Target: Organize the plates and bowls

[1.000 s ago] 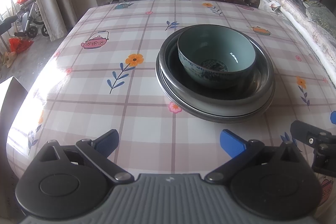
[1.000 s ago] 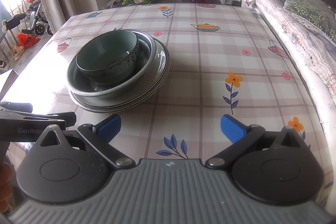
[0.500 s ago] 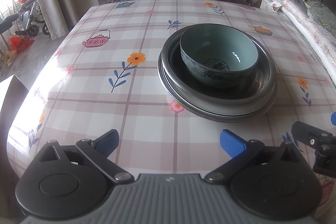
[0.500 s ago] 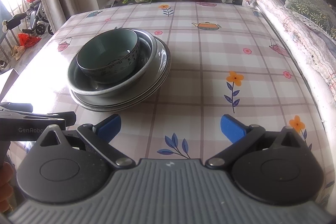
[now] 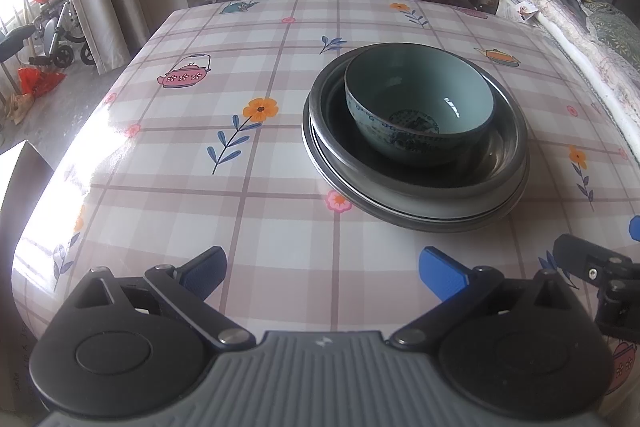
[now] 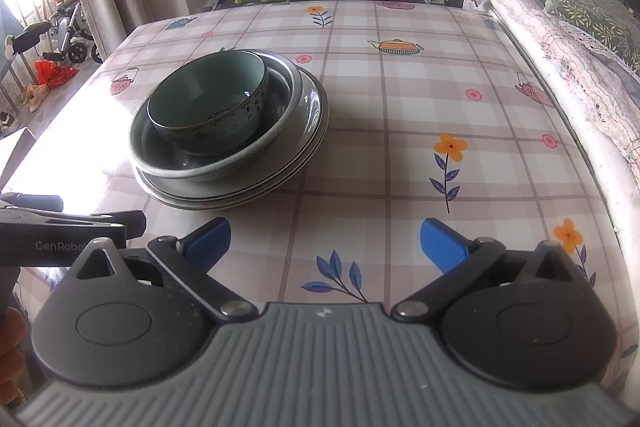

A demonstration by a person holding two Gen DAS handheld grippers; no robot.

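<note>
Stacking looks done: celadon bowl (image 5: 420,107) sits inside a wider metal bowl (image 5: 504,163), which rests on the plates (image 6: 308,143) (two rims show, I think), all mid-desk (image 5: 280,211). Left gripper (image 5: 322,273) and right gripper (image 6: 325,241) both hang near the desk's front edge, jaws apart, holding nothing, well short of the stack. No loose dishes visible elsewhere, so little appears left.
</note>
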